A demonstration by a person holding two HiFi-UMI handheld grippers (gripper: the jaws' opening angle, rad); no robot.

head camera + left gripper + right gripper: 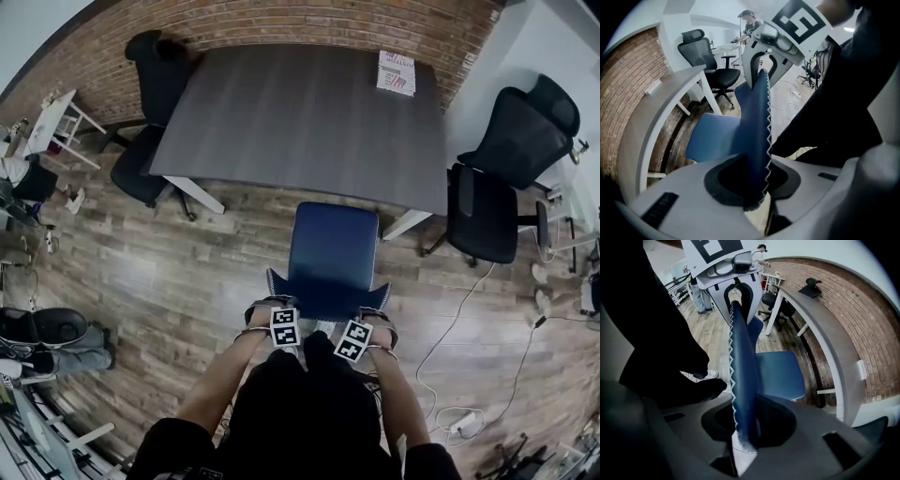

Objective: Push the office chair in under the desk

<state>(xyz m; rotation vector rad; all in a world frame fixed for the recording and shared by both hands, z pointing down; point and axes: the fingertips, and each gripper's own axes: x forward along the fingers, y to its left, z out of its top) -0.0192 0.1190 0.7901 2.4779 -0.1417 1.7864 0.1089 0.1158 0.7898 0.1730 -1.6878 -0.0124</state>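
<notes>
The blue chair (333,246) stands in front of the grey desk (300,122), its seat front just under the desk's near edge. My left gripper (270,311) is shut on the left end of the backrest's top edge, my right gripper (373,324) on the right end. In the left gripper view the backrest (757,122), with white zigzag stitching, runs straight between the jaws of my left gripper (757,187). The right gripper view shows the same edge (742,371) clamped by my right gripper (745,427), with the seat (780,373) and the desk (825,343) beyond.
A black office chair (155,94) sits at the desk's left end and another (506,178) at its right. A booklet (396,72) lies on the desk's far right corner. Cables and a power strip (464,422) lie on the wood floor to the right. A person (56,342) is at the left.
</notes>
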